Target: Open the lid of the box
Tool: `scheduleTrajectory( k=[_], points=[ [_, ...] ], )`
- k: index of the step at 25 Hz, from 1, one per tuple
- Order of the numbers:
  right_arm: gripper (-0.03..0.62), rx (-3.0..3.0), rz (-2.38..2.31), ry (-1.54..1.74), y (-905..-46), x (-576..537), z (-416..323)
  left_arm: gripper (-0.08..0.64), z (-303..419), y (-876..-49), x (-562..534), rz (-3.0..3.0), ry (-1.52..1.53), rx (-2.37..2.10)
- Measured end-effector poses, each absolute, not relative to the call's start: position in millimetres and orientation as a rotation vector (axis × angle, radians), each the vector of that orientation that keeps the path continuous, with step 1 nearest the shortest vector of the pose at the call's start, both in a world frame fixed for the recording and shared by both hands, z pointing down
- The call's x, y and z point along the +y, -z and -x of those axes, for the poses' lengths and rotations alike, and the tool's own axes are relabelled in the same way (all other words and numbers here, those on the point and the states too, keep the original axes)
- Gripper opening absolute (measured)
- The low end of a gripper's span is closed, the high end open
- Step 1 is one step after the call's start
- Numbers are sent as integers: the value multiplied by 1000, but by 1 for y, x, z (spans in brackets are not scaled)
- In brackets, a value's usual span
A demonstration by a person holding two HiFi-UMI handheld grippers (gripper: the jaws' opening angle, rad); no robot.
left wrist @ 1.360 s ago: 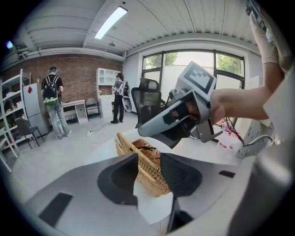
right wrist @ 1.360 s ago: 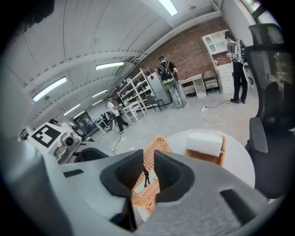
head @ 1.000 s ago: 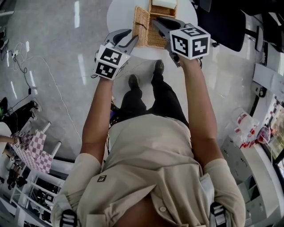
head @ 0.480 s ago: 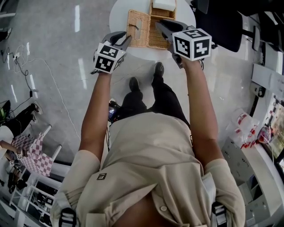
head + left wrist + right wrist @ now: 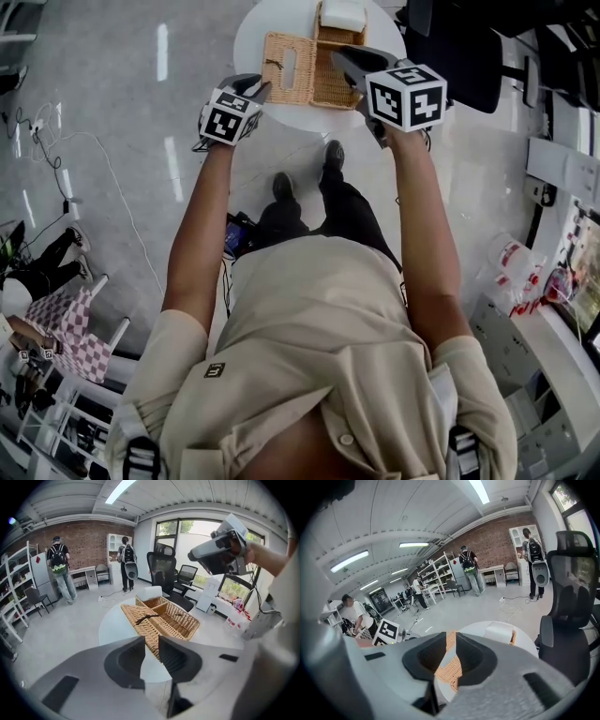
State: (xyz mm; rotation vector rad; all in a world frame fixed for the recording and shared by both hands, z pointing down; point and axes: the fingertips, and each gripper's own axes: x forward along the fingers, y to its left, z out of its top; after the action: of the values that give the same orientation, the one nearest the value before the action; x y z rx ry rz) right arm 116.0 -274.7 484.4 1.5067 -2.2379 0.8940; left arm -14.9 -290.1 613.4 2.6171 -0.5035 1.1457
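Observation:
A wicker box (image 5: 335,82) stands on a round white table (image 5: 258,33). Its lid (image 5: 289,66) lies swung out flat to the left, and a white pack (image 5: 343,14) sits at the far end. My left gripper (image 5: 262,87) hovers off the table's near left edge, just short of the lid. In the left gripper view its jaws stand a narrow gap apart with nothing between them, the lid (image 5: 139,619) and box (image 5: 177,618) lying beyond. My right gripper (image 5: 340,57) hangs above the box's near end, jaws slightly apart and empty, with wicker (image 5: 451,667) showing through the gap.
A black office chair (image 5: 469,56) stands right of the table and fills the right side of the right gripper view (image 5: 569,602). The person's legs and shoes (image 5: 281,178) are below the table's near edge. People stand far back by shelves (image 5: 58,569). A cable lies on the floor (image 5: 56,141).
The lid has dropped from nearly upright to flat on the table's left side. My left gripper let it go, narrowed its jaws and drew back to the left. The right gripper barely moved.

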Motion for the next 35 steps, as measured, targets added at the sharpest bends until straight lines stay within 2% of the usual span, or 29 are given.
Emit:
scheduleTrajectory(
  k=[7,13,22,35],
  points=[
    [58,-2236,-1518,-869,-472,-272,-115,83,25,-627,-292,-2578,-1213,-473],
    [54,-2240,-1527,-829,-451,-259,-116,74,25,-594,-286,-2621,-1170,-492],
    [-5,-2251,-1575,-689,-402,-240,-122,46,8,-495,-282,-2772,-964,-528],
    [-6,-2250,-1646,-328,-297,-226,-120,29,-15,-317,-265,-3030,-490,-484]
  ],
)
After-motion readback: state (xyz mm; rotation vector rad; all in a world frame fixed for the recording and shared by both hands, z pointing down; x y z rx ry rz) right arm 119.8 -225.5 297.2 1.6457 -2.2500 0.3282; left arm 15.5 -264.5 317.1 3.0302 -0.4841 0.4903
